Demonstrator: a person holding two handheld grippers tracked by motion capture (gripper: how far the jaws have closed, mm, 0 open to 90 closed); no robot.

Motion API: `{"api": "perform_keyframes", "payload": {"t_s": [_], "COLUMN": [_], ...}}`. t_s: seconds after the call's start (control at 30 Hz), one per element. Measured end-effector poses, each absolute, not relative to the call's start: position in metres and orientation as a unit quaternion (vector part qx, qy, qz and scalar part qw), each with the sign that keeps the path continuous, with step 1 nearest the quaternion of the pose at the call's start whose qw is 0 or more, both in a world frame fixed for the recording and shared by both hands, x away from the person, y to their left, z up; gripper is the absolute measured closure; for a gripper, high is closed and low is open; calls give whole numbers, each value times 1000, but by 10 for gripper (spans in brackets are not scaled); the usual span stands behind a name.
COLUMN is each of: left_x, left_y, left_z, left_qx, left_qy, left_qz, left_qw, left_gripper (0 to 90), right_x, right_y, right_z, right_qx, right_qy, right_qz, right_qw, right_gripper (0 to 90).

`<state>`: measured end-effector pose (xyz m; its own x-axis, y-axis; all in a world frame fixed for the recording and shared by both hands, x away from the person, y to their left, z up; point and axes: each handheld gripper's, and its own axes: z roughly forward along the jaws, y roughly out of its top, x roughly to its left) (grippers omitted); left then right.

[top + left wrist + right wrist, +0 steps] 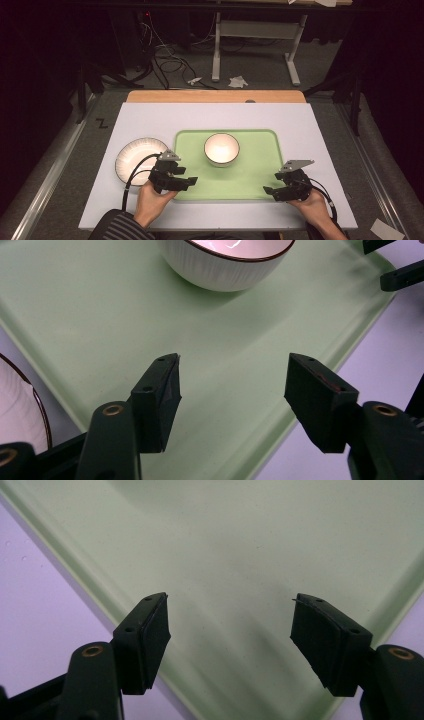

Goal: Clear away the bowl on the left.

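Note:
A pale green tray (255, 172) lies in the middle of the white table, with a white ribbed bowl (221, 149) standing on its far left part. The bowl (227, 262) also appears at the top of the left gripper view. My left gripper (189, 181) is open over the tray's near left corner (230, 390), nothing between its jaws. My right gripper (269, 191) is open over the tray's near right corner (235, 580), also holding nothing. A white ribbed plate (140, 160) with a dark rim lies on the table left of the tray.
The table (150, 117) has a wooden strip (215, 96) along its far edge. Beyond it are a white desk frame (255, 45), cables (170, 62) and crumpled paper (238, 81) on the floor. Metal rails (55, 160) run along both sides.

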<state>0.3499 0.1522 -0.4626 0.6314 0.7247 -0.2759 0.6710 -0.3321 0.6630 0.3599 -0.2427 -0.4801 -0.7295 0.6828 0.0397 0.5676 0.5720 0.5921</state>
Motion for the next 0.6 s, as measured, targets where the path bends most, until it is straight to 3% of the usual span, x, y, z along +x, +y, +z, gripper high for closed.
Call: {"api": "perform_keyframes", "payload": {"t_s": [0.6], "left_x": [354], "left_y": [152], "left_z": [-469], "left_qx": [815], "left_qy": [441], "left_qz": [22], "left_qw": [374], "left_gripper": [382], "right_x": [360], "right_y": [-243], "right_z": [-480], "right_qx": [350], "right_qy": [883], "right_qz": [296], "right_qw": [98], "right_gripper": [330]}}
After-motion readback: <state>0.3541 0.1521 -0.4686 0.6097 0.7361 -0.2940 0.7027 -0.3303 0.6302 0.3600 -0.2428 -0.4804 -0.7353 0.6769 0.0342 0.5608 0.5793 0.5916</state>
